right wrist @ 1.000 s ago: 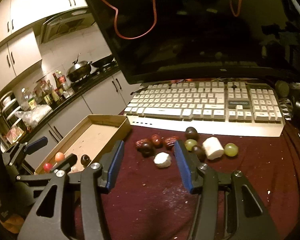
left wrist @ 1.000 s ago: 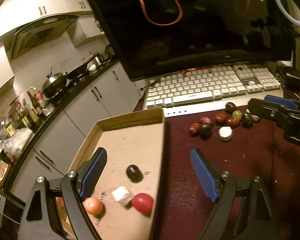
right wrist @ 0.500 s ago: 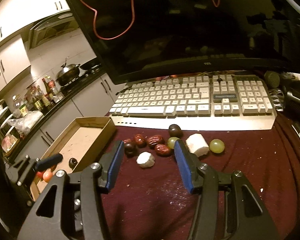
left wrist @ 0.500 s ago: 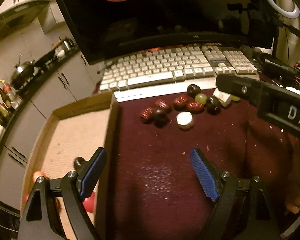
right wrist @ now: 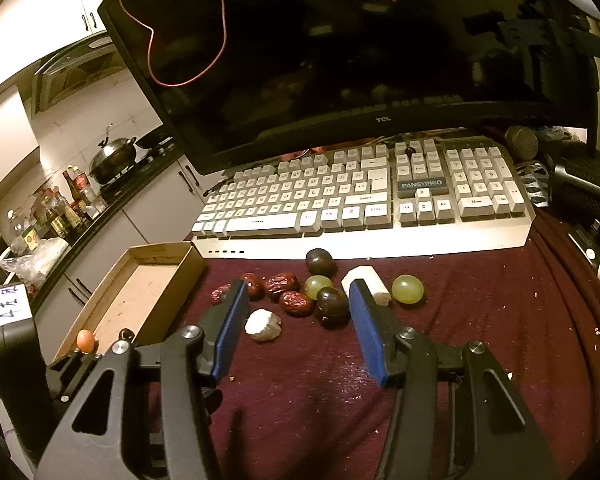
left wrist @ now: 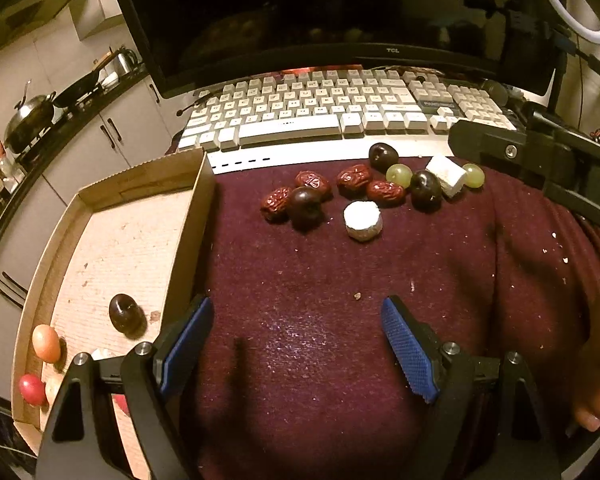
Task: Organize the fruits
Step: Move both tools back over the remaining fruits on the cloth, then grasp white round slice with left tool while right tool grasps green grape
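Observation:
A pile of fruit lies on the maroon cloth before the keyboard: red dates (left wrist: pixel 385 192), dark plums (left wrist: pixel 425 189), green grapes (left wrist: pixel 399 174) and white pieces (left wrist: pixel 362 219). A cardboard tray (left wrist: pixel 188 240) at the left holds a dark plum (left wrist: pixel 123 313), an orange fruit (left wrist: pixel 46 343) and a red one (left wrist: pixel 31 389). My left gripper (left wrist: pixel 296 344) is open and empty over bare cloth beside the tray. My right gripper (right wrist: pixel 296 322) is open and empty, close over the pile, with a date (right wrist: pixel 296 303) and a plum (right wrist: pixel 331 306) between its fingers.
A white keyboard (right wrist: pixel 360 200) and a dark monitor (right wrist: pixel 340 60) stand behind the fruit. The table's left edge drops off beyond the tray toward kitchen counters. Dark gear (right wrist: pixel 580 188) sits at the far right.
My left gripper has swung right, from over the tray to over the cloth. My right gripper has moved forward toward the fruit pile. Both stay open.

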`<state>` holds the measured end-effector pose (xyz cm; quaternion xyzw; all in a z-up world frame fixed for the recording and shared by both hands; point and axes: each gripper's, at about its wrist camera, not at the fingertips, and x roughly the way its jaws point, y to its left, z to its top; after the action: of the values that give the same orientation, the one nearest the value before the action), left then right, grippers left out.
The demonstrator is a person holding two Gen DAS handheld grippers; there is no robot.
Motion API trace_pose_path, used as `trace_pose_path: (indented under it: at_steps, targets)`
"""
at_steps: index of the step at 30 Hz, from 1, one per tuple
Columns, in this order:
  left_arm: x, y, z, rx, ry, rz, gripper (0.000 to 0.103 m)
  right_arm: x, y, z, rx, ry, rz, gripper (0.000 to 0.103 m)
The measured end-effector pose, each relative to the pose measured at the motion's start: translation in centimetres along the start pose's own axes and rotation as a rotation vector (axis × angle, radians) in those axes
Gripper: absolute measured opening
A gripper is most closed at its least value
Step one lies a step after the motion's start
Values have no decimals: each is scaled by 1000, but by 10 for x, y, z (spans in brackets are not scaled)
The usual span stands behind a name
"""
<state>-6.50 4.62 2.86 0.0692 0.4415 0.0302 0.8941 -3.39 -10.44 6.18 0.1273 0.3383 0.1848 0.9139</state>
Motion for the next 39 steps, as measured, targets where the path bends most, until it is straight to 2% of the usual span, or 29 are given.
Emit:
trace_pose_path:
  at_steps: [21, 23, 27, 29, 33, 35, 39]
  targets:
    - [3, 14, 1, 1, -3, 12, 86, 3, -4, 0, 8, 14, -7, 54]
    - [5, 17, 3, -2, -6, 4, 86, 2, -10, 3, 9, 34, 0, 54]
    - [12, 20, 7, -18, 5, -16, 86, 3, -21, 10, -114, 100, -71, 54]
    - [15, 19, 10, -22, 9, -20, 86, 12, -27, 15, -164, 166, -93, 54]
    - [16, 18, 16, -19, 1, -17, 86, 32, -32, 24, -206, 237, -98, 54]
    - [18, 17, 18, -20, 5, -13, 86, 41, -32, 26, -231, 240, -125, 53]
    - [20, 11, 22, -11, 8, -25, 86, 46, -47, 30, -168, 219, -73, 51]
